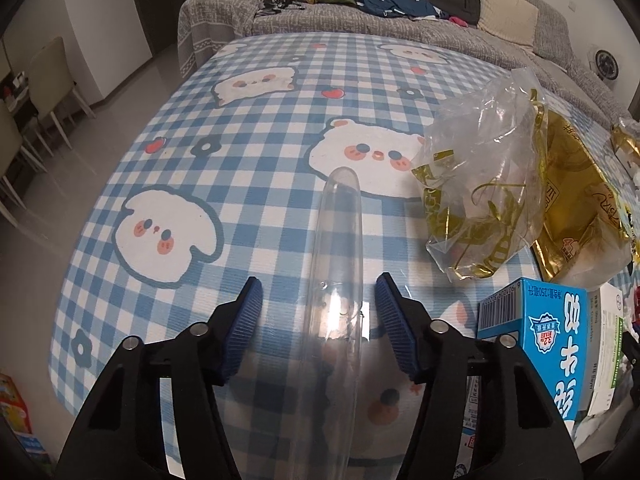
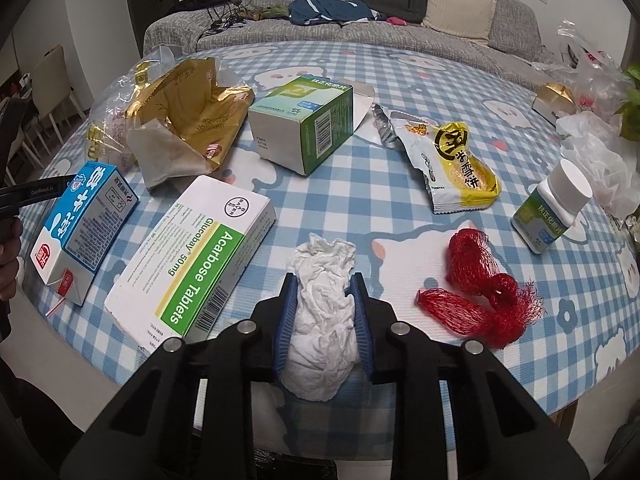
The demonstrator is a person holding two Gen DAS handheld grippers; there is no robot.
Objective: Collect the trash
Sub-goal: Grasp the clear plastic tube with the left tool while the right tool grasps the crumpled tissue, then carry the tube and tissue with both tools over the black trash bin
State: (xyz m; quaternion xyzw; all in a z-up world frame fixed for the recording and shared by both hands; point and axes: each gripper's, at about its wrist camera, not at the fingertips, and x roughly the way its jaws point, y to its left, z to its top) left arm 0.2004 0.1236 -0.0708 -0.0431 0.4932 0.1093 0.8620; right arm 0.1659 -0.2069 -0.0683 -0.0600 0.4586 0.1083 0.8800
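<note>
A long clear plastic piece [image 1: 340,240] stands on edge on the blue checked tablecloth [image 1: 260,216]. It runs between the blue pads of my left gripper [image 1: 318,280], which is open, with a gap on each side of the plastic. My right gripper [image 2: 325,280] is shut on a crumpled white tissue [image 2: 324,320] at the near edge of the table; both pads press into its sides. Other trash lies around: a blue milk carton [image 2: 84,224], a gold wrapper [image 2: 188,116], a yellow snack packet [image 2: 460,164] and a red net [image 2: 476,280].
A white and green tablet box [image 2: 192,256] lies left of the tissue, with a green box [image 2: 308,124] behind and a pill bottle [image 2: 552,204] at the right. A clear bag with gold ribbon [image 1: 480,184] sits right of the left gripper. A grey sofa [image 2: 360,28] stands behind the table.
</note>
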